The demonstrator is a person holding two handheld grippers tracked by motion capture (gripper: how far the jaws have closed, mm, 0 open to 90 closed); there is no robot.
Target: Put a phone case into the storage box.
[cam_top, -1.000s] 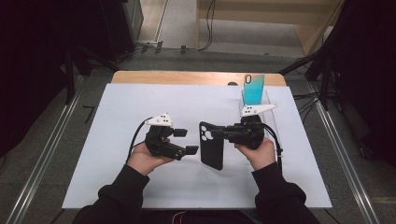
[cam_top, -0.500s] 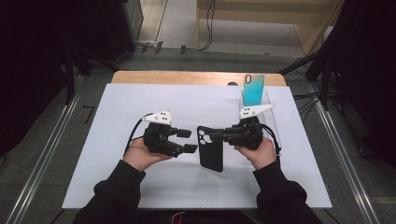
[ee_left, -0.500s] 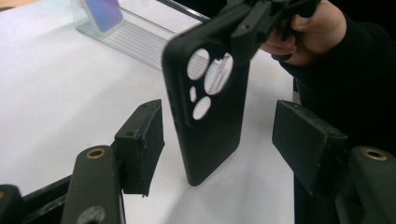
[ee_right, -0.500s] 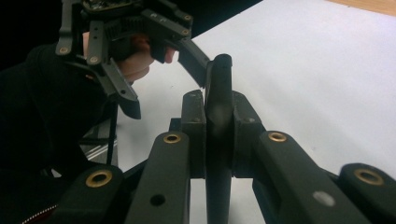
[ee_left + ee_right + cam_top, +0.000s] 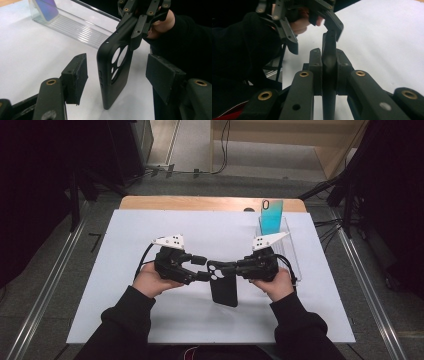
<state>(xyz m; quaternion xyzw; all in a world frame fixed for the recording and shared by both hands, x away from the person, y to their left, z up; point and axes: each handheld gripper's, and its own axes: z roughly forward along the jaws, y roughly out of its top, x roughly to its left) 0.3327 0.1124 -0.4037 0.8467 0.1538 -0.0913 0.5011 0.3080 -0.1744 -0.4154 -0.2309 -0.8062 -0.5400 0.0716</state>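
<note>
The right tongs are clenched on the top end of a black phone case, holding it on edge above the white tabletop. The left tongs have just been closing; their pads now stand either side of the case's camera end without pressing it, so they remain released. Beyond the right tongs a clear stand holds a teal phone.

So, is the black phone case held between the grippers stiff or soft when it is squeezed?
Probably flexible: the black phone case looks like a thin, empty shell with camera cut-outs. Likely light, since the right gripper holds it up by one edge. Its matte surface probably resists slipping.
</note>
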